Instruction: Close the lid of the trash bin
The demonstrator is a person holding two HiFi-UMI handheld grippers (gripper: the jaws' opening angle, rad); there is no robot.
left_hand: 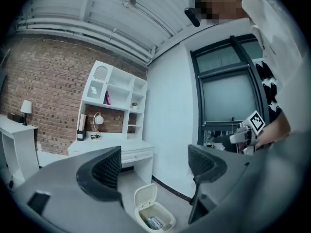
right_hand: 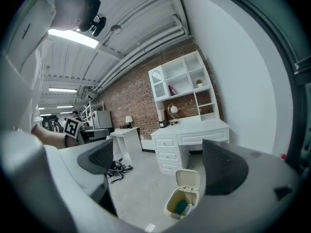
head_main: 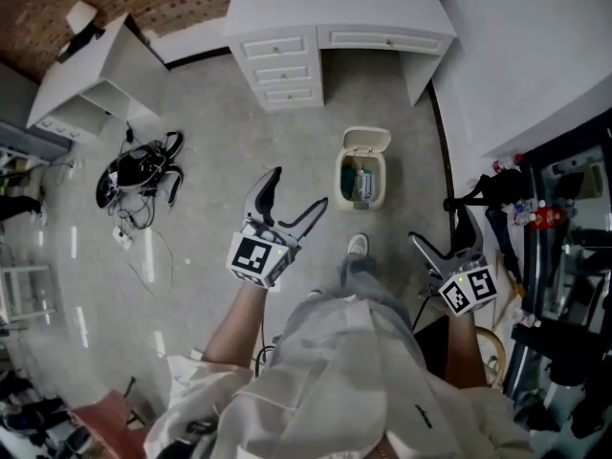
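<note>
Gaping wide and gripping nothing: fingers (left_hand: 108, 168) of the left gripper (head_main: 299, 187), likewise fingers (right_hand: 221, 166) of the right gripper (head_main: 442, 237), both held above the floor (head_main: 220, 132). Down at 1 o'clock from the left, 11 o'clock from the right: trash bin (head_main: 362, 205), well apart from both, lid (head_main: 366, 142) tipped up at its 12 o'clock edge, rubbish inside. Probably light, stiff, smooth plastic, likely to skid if shoved. Best nudged gently on the lid's free top edge, toward 6 o'clock, without clamping.
</note>
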